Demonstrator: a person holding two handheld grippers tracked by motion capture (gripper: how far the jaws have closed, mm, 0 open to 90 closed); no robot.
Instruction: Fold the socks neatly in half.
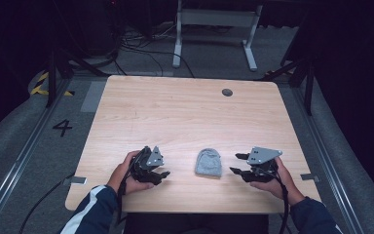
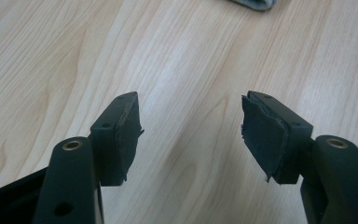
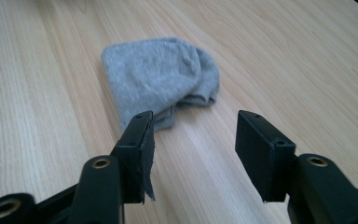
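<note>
Centrally, between the two grippers, a small grey knitted sock [image 1: 209, 163] lies folded on the light wooden table [image 1: 185, 112]. It is soft and fuzzy, bundled into a rounded, dome-like lump, with one layer doubled over another and looser folded edges showing at one end. In the right gripper view it rests flat on the wood just ahead of the jaws, slightly toward the left one, touching neither. The right gripper [image 3: 193, 140] has its jaws spread apart with bare table between them. The left gripper [image 2: 191, 126] also has its jaws spread, holding nothing, and the sock's edge peeks in at the top of that view, well ahead of it. From above, a hand holds each gripper near the table's front edge, both pointing inward toward the sock.
</note>
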